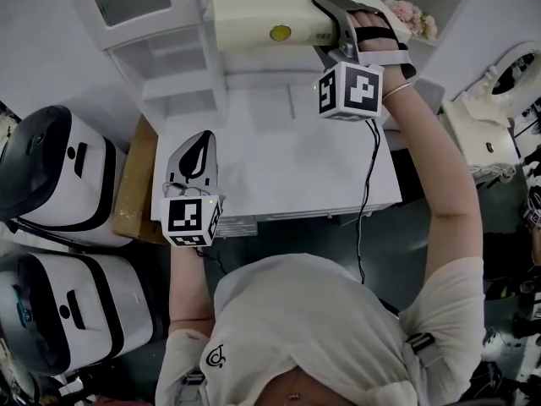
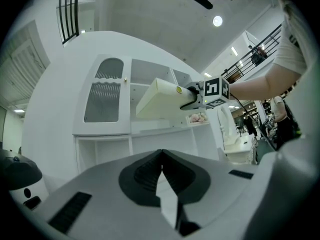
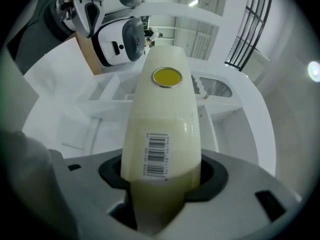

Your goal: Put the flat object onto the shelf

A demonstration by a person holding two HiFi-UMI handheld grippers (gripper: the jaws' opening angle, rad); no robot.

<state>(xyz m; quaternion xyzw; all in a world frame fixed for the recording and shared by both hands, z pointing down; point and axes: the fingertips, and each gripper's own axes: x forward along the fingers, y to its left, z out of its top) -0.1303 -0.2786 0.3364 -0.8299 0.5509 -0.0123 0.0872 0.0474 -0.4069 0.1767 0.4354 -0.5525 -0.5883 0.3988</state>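
Note:
A flat cream box (image 1: 254,11) with a round yellow sticker (image 1: 280,33) is held up in the air in front of the white shelf unit (image 1: 182,66). My right gripper (image 1: 338,25) is shut on its near end. In the right gripper view the box (image 3: 162,114) runs out from between the jaws, barcode (image 3: 156,154) facing up, and the right gripper (image 3: 162,186) clamps it. My left gripper (image 1: 193,161) hangs low over the white table's (image 1: 296,167) left part, shut and empty. The left gripper view has that gripper (image 2: 161,155) below, with the box (image 2: 157,101) and shelf (image 2: 150,134) ahead.
Two white-and-black machines (image 1: 51,176) (image 1: 68,311) stand at the left, beside a brown board (image 1: 135,184). Pink flowers (image 1: 414,13) sit at the back right. A cable (image 1: 368,193) hangs from my right gripper across the table's right edge.

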